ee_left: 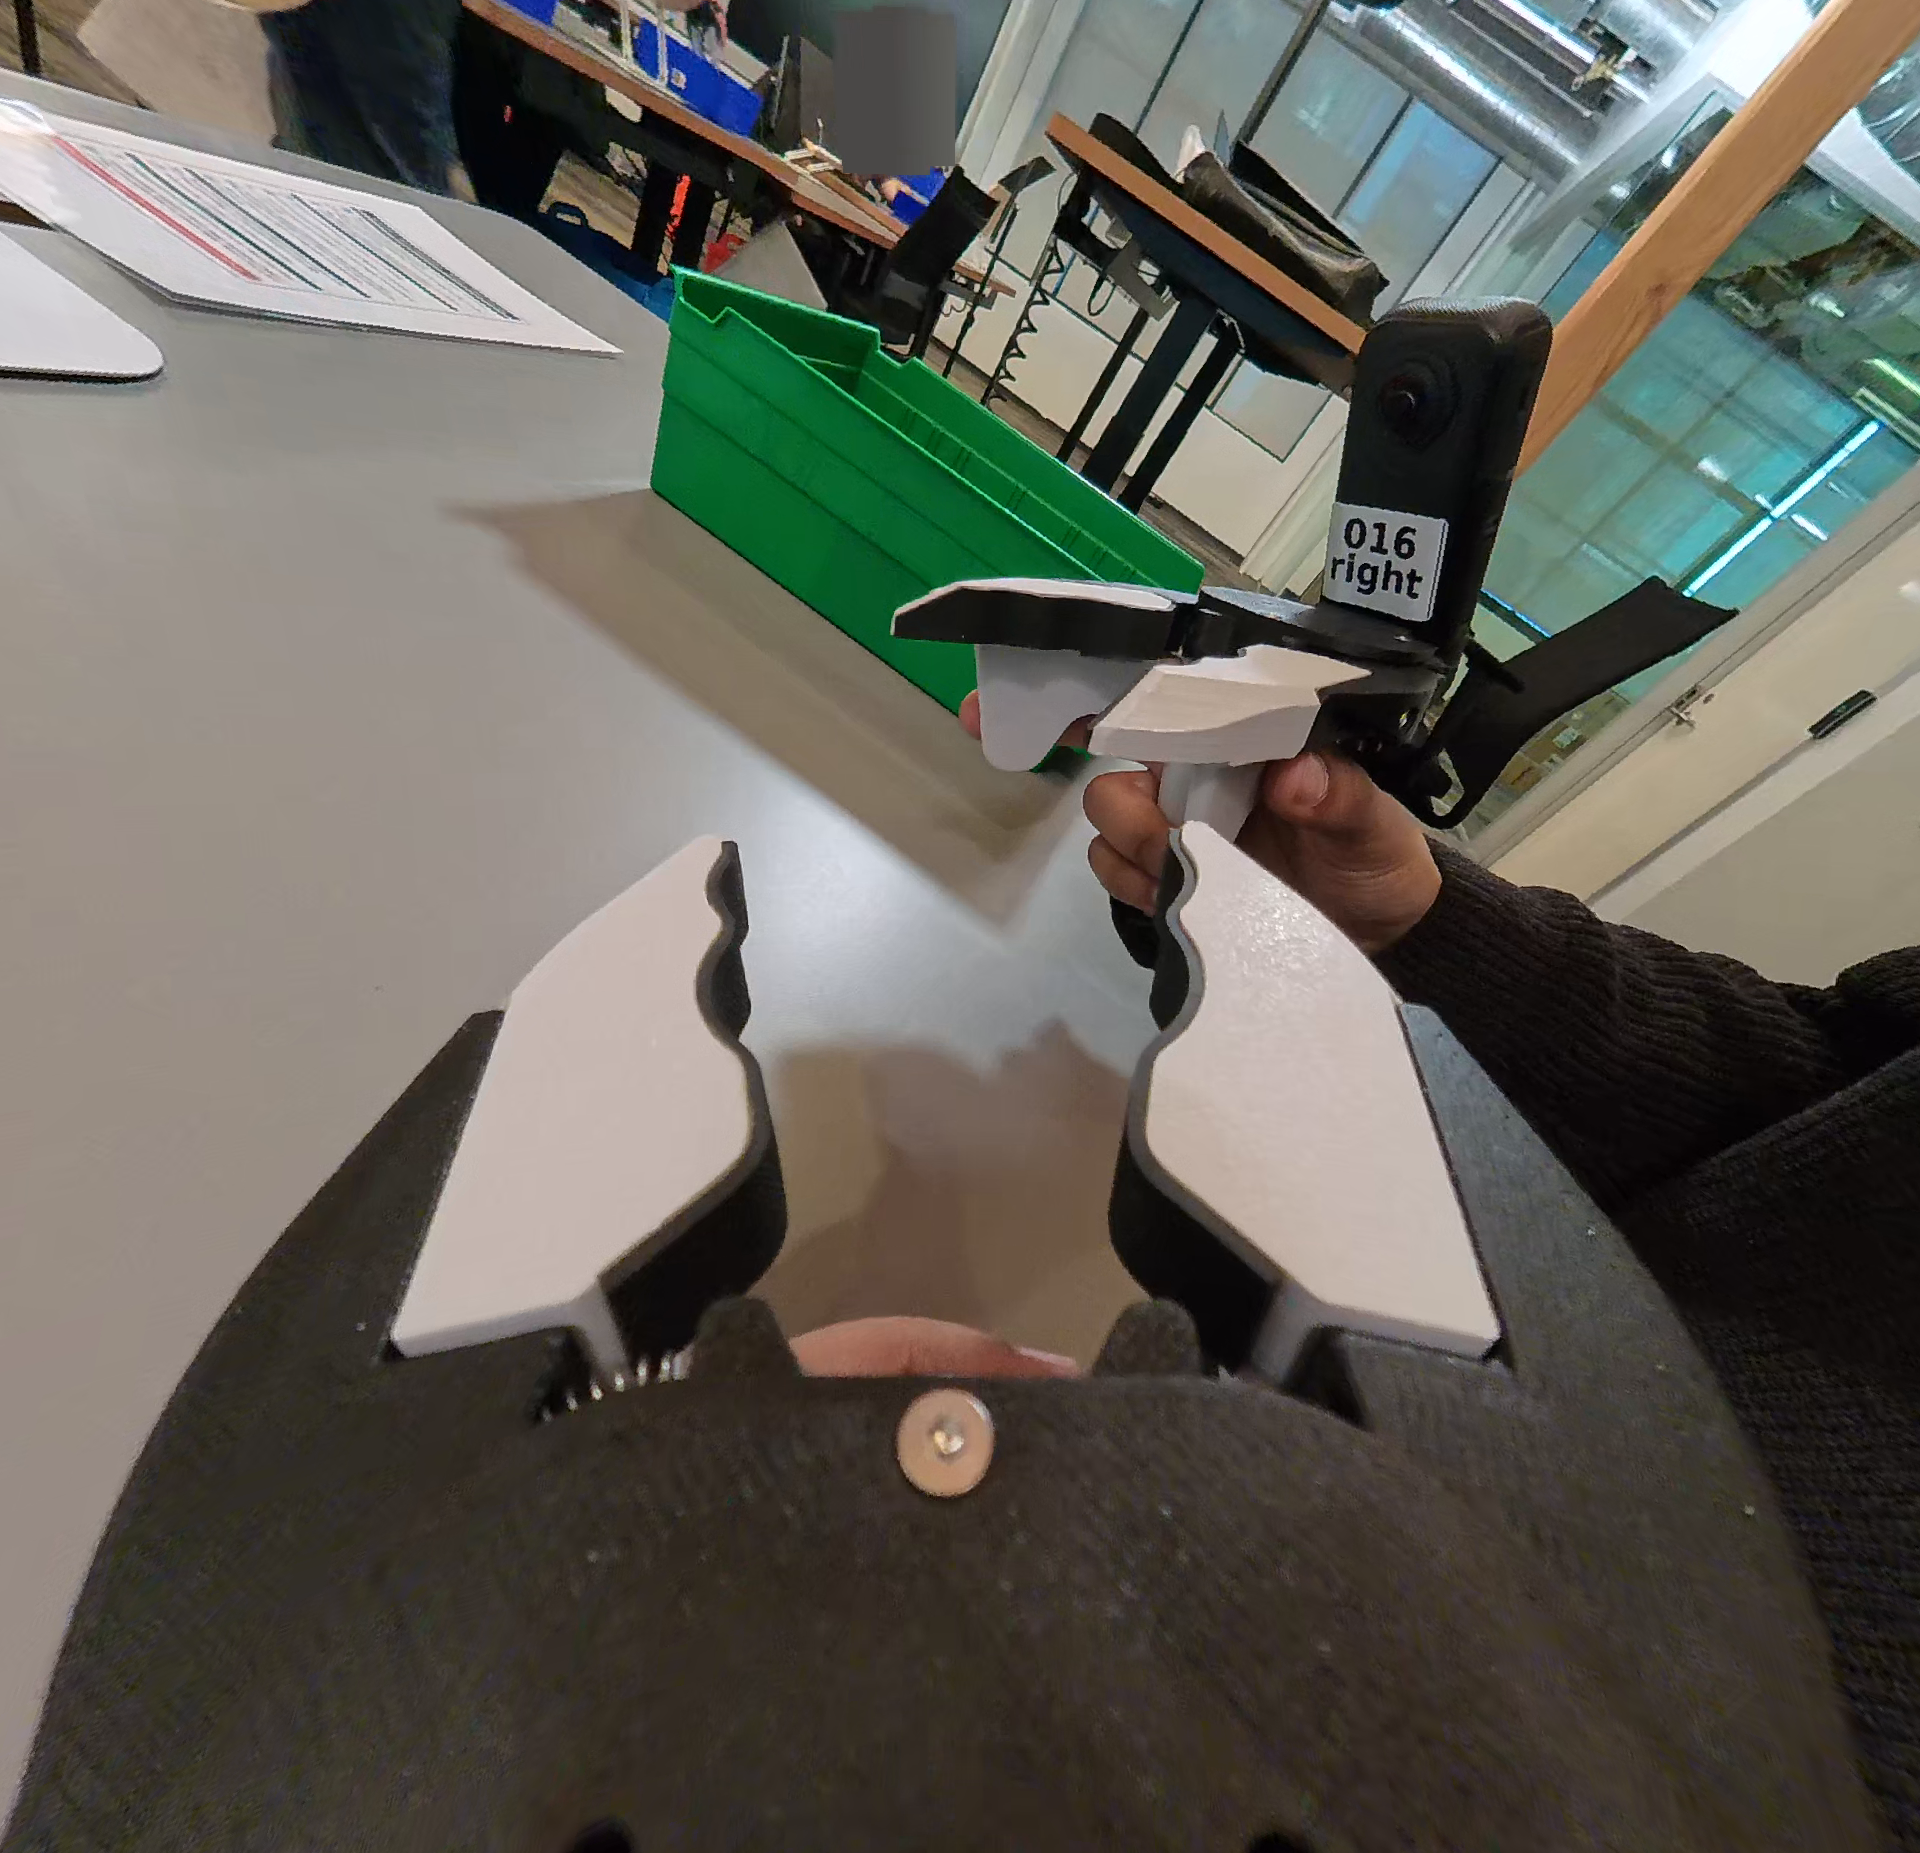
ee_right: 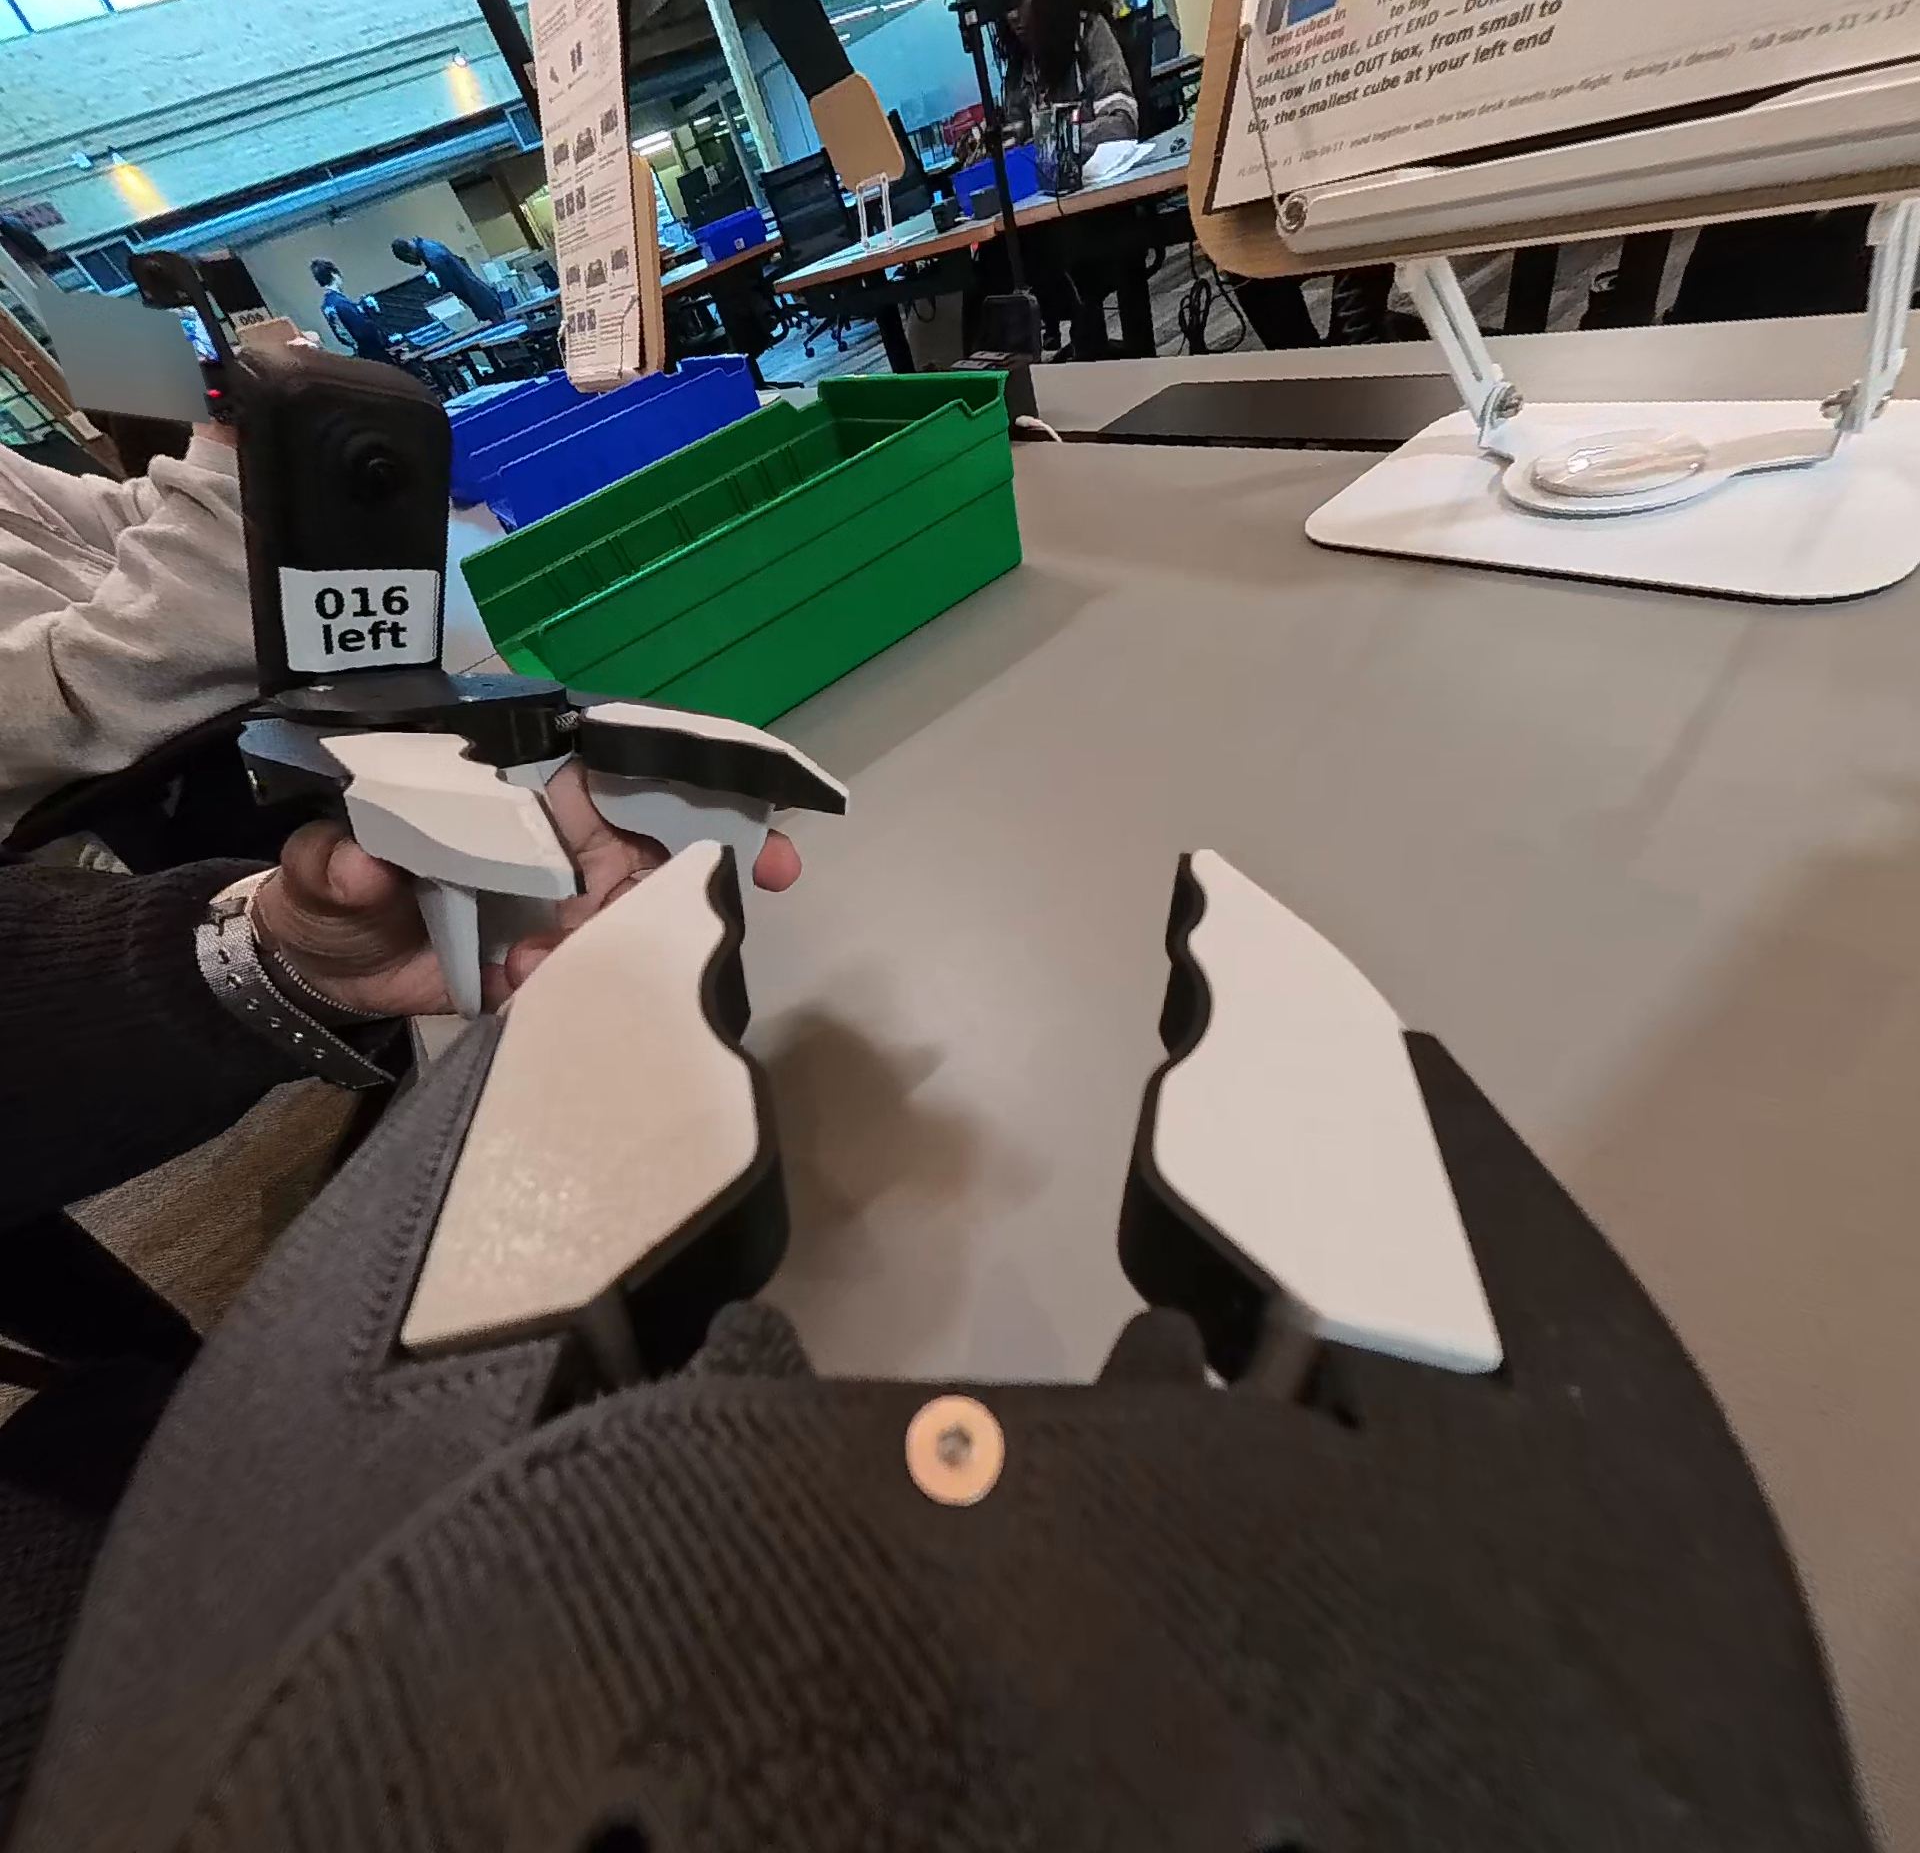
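Two handheld grippers hover above a grey table (ee_right: 1351, 868), both with jaws spread wide and nothing between them. The left gripper (ee_left: 951, 899) faces the right gripper (ee_right: 951, 899), each gripped from below by a hand (ee_left: 1288, 847). A green bin (ee_right: 769, 577) sits on the table beyond both, well apart from either. Blue bins (ee_right: 582, 432) stand behind it. A white stand (ee_right: 1621, 494) bearing a printed sheet (ee_right: 1558, 27) rises on the right; another sheet (ee_left: 270, 234) lies flat on the left.
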Motion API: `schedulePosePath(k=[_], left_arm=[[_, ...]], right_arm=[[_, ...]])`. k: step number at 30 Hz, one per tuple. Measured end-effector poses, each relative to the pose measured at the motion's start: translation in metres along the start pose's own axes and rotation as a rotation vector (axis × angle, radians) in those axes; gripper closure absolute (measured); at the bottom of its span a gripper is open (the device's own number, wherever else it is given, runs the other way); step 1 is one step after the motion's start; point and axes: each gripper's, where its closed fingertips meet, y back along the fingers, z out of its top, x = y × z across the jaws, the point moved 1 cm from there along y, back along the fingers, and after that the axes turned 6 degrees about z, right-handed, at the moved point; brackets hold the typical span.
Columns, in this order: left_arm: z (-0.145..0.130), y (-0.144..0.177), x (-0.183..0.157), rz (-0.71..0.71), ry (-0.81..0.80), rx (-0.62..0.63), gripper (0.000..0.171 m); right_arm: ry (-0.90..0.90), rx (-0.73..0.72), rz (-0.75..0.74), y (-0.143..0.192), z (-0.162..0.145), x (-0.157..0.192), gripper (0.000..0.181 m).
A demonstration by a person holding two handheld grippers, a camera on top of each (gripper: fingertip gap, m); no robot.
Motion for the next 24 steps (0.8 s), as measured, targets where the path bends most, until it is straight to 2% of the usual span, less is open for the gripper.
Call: schedulePosePath(k=[24], left_arm=[[-0.001, -0.001, 0.0005, -0.007, 0.025, 0.003, 0.095]], right_arm=[[0.003, 0.006, 0.001, -0.0007, -0.0012, 0.001, 0.102]])
